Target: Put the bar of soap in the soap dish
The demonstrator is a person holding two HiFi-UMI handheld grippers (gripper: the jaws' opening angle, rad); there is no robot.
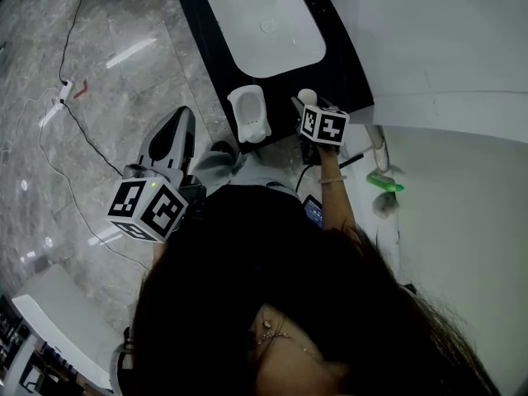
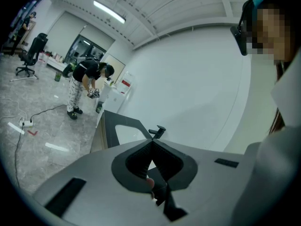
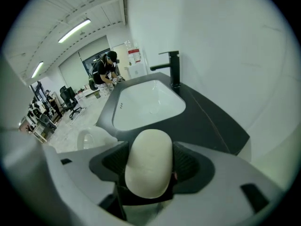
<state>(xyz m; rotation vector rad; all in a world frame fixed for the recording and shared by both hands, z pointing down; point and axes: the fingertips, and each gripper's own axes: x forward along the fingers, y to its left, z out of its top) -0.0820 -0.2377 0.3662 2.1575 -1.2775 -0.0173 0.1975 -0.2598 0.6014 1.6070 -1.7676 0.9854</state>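
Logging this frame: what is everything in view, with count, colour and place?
bar of soap: 1, cream, between the right gripper's jaws
soap dish: 1, white, empty, on the counter's near edge
sink: 1, white, set in the counter
faucet: 1, black, on the sink's wall side
counter: 1, black
green object: 1, right, unidentifiable
power strip: 1, white, floor
other person: 1, background
left gripper: grey, shut, empty
right gripper: grey, shut on the soap
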